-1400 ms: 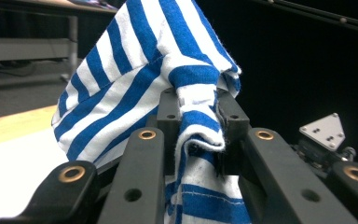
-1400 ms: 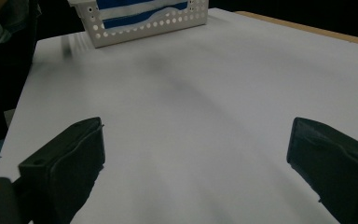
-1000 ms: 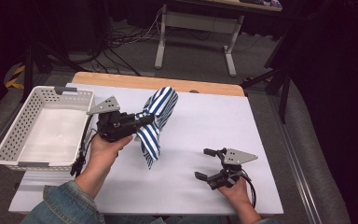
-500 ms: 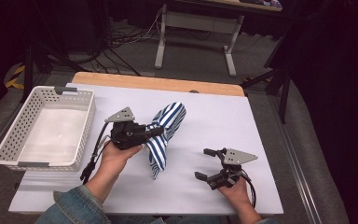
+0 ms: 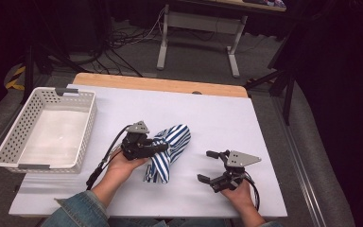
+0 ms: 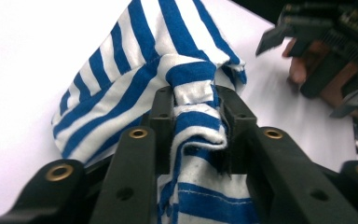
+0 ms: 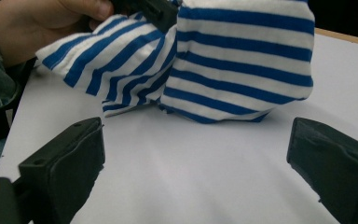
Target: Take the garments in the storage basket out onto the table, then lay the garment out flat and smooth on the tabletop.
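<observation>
A blue-and-white striped cloth (image 5: 172, 146) lies bunched on the white table sheet (image 5: 227, 113), near the middle. My left gripper (image 5: 164, 147) lies low over it, pointing right. In the left gripper view a fold of the cloth (image 6: 135, 60) is pinched between the jaws of my left gripper (image 6: 196, 100); they have just been opening a little, and the pads still touch the cloth. My right gripper (image 5: 204, 165) rests on the sheet to the right, open, jaws towards the cloth (image 7: 242, 60) with nothing between them (image 7: 198, 140).
A white perforated basket (image 5: 9, 142) stands on the left part of the table. A wooden table edge (image 5: 160, 84) runs along the far side. Cables and a desk frame (image 5: 198, 38) are on the floor beyond. The other hand's gripper (image 6: 317, 37) shows beyond the cloth.
My left gripper has come down and towards the near side with the cloth. The cloth hung in the air before and now rests bunched on the sheet. The right gripper has not moved.
</observation>
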`<action>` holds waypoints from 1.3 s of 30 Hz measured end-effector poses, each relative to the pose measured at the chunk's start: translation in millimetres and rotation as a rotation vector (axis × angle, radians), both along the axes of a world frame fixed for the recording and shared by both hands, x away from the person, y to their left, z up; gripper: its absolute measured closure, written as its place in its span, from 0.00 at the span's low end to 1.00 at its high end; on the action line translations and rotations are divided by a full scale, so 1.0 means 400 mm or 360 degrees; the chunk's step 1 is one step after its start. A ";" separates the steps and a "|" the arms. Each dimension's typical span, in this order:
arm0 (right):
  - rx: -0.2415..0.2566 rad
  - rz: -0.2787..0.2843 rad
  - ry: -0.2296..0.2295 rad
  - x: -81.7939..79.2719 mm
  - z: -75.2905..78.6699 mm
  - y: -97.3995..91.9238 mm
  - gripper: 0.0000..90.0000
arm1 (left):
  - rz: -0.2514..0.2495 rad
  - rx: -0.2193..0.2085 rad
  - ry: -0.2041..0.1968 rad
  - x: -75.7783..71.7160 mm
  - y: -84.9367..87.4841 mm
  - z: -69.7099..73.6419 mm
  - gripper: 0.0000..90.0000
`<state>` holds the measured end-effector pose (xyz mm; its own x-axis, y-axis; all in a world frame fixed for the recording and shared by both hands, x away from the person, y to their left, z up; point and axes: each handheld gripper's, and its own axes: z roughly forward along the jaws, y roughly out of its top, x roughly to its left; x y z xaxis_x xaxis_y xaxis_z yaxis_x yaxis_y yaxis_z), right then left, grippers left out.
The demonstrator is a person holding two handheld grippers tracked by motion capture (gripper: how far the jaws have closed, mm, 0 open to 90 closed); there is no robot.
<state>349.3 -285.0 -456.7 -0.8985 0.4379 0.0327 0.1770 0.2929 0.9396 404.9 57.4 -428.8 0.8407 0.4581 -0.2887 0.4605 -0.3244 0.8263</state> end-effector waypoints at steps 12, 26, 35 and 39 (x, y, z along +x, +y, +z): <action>-0.0012 -0.0015 -0.0002 -0.002 0.001 0.001 0.05 | -0.0094 0.0105 -0.0008 -0.009 -0.017 -0.010 0.31; -0.0068 -0.0027 0.0028 0.000 0.080 0.036 0.15 | 0.0004 0.0030 -0.0067 -0.037 0.084 0.042 0.26; -0.0187 0.0058 0.0036 0.025 0.144 0.097 0.37 | 0.0032 0.0013 -0.0069 -0.052 0.128 0.049 0.28; -0.0228 0.0097 0.0024 0.033 0.160 0.119 0.40 | 0.0041 0.0015 -0.0069 -0.054 0.145 0.050 0.28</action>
